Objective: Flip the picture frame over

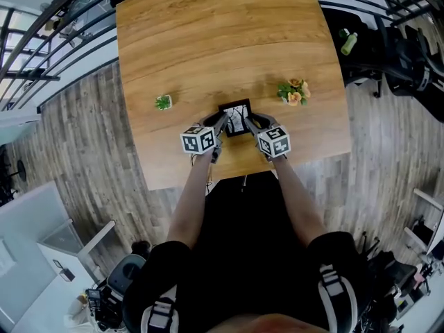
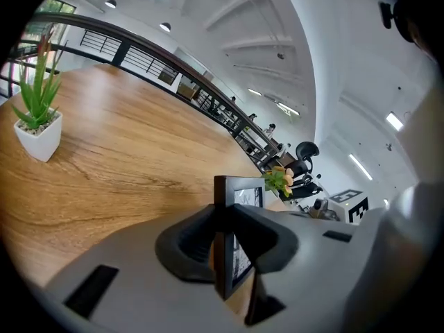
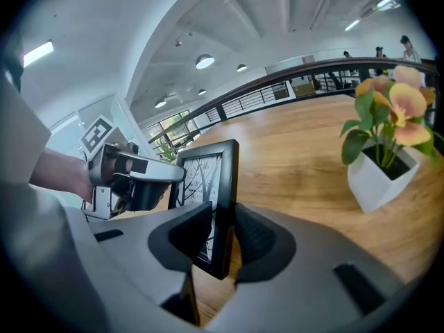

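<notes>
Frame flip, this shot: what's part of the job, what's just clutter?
In the job:
picture frame
left tongs, clamped on the frame's edge
right tongs, clamped on the opposite edge

Lying about:
green plant
potted flowers
green bottle, off the table

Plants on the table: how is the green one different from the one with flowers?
The green plant has only thin, spiky leaves; the flower plant has broad leaves and peach blooms. In the head view the green plant stands left of the frame, the flower plant right of it, and the green plant looks smaller. Both stand upright in white pots on the table.
</notes>
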